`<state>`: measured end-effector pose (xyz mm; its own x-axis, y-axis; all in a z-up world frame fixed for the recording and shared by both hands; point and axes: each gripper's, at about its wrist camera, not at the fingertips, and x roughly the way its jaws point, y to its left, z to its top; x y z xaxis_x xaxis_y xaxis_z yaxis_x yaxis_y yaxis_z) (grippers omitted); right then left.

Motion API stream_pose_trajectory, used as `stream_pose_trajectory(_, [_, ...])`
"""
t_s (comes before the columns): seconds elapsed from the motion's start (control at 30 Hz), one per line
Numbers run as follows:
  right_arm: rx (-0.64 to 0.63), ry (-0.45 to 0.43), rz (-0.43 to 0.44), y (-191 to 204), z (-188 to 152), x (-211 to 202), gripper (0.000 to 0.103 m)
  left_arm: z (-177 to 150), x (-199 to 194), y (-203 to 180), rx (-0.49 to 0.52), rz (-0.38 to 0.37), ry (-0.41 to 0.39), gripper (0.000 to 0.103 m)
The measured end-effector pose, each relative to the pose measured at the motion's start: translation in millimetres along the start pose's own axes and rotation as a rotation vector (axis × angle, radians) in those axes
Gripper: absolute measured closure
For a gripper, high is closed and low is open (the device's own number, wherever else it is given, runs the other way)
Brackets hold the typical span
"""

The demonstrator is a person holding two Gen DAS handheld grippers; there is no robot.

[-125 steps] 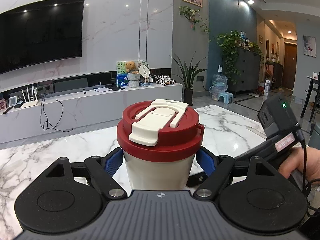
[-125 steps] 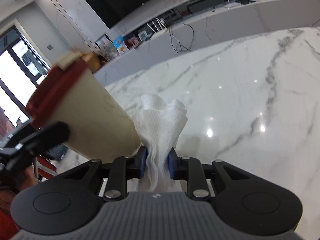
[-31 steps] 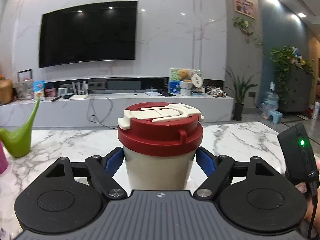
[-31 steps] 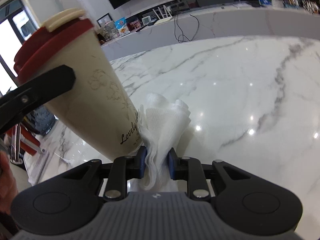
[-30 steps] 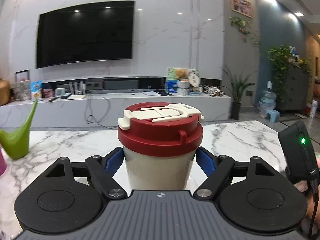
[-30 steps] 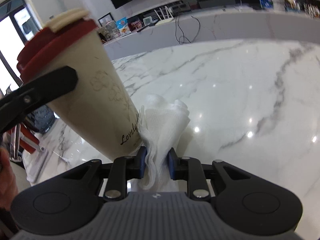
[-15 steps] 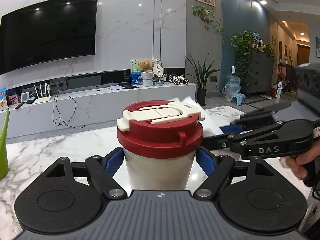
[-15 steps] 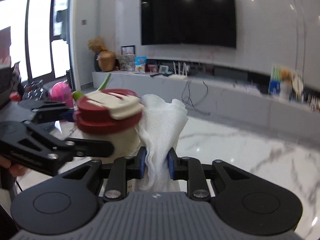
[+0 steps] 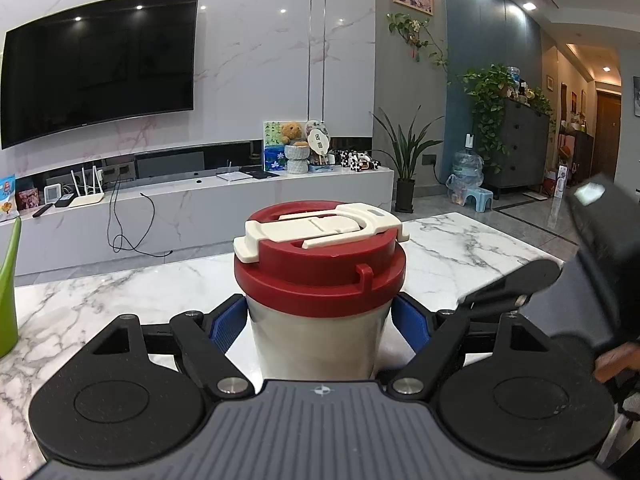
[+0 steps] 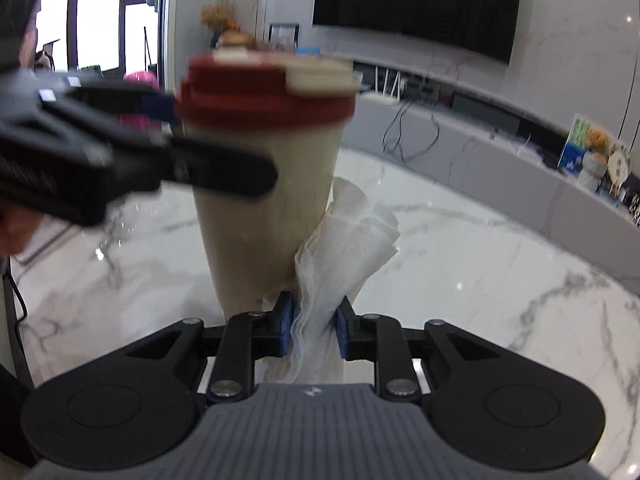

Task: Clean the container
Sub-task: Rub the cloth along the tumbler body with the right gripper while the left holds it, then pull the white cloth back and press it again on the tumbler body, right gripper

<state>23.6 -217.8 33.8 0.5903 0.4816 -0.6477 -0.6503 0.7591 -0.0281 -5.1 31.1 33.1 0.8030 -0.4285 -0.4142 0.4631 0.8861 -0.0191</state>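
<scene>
A cream cup (image 9: 318, 340) with a red lid (image 9: 320, 272) and a cream flip clasp stands upright between my left gripper's (image 9: 318, 326) blue pads, which are shut on its body. In the right wrist view the same cup (image 10: 266, 208) is held above the marble table (image 10: 500, 280), with the left gripper (image 10: 160, 136) clamped under its lid. My right gripper (image 10: 313, 330) is shut on a wad of white paper towel (image 10: 344, 248), which presses against the lower right side of the cup. The right gripper also shows at the right edge of the left wrist view.
A white marble table (image 9: 100, 300) lies below. A green watering can (image 9: 8, 284) stands at its left edge and a pink object (image 10: 138, 80) behind the cup. A TV (image 9: 96, 64) and a low white console (image 9: 192, 208) line the far wall.
The right gripper with the towel rolled and swung from beside the lid down to the cup's lower side. The left gripper turned slightly while keeping the cup upright.
</scene>
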Motion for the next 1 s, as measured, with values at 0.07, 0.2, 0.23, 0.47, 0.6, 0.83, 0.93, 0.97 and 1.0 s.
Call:
stream_pose_trajectory(0.07, [0.015, 0.026, 0.008, -1.2, -2.5, 9.0, 0.078, 0.7, 0.1, 0.1, -0.007, 0.003, 0.001, 0.025])
stream_pose_trajectory(0.2, [0.074, 0.041, 0.025, -6.3, -5.9, 20.4, 0.078, 0.1, 1.1, -5.2, -0.003, 0.037, 0.005, 0.024])
stream_pose_trajectory(0.23, [0.092, 0.044, 0.032, -8.2, -6.3, 22.8, 0.078, -0.7, 1.4, -6.9, 0.003, 0.049, 0.007, 0.022])
stream_pose_trajectory(0.47, [0.147, 0.072, 0.04, -10.6, -8.5, 34.3, 0.078, -6.3, 3.9, -18.0, -0.095, 0.155, 0.009, 0.019])
stream_pose_trajectory(0.6, [0.149, 0.078, 0.035, -11.0, -10.8, 38.0, 0.078, -11.4, 1.7, -35.6, -0.149, 0.259, -0.02, 0.019])
stream_pose_trajectory(0.83, [0.171, 0.078, 0.041, -25.1, -13.0, 44.6, 0.078, -5.2, 3.8, -41.8, -0.206, 0.315, -0.036, 0.022])
stream_pose_trajectory(0.93, [0.171, 0.078, 0.038, -23.2, -13.1, 41.7, 0.078, -4.1, 3.8, -37.2, -0.216, 0.309, -0.037, 0.025])
stream_pose_trajectory(0.97, [0.17, 0.079, 0.036, -13.2, -8.9, 35.9, 0.078, -4.5, 3.5, -36.1, -0.212, 0.307, -0.036, 0.025])
stream_pose_trajectory(1.0, [0.17, 0.08, 0.036, -16.4, -7.7, 37.1, 0.078, -4.4, 3.3, -35.3, -0.203, 0.301, -0.036, 0.025])
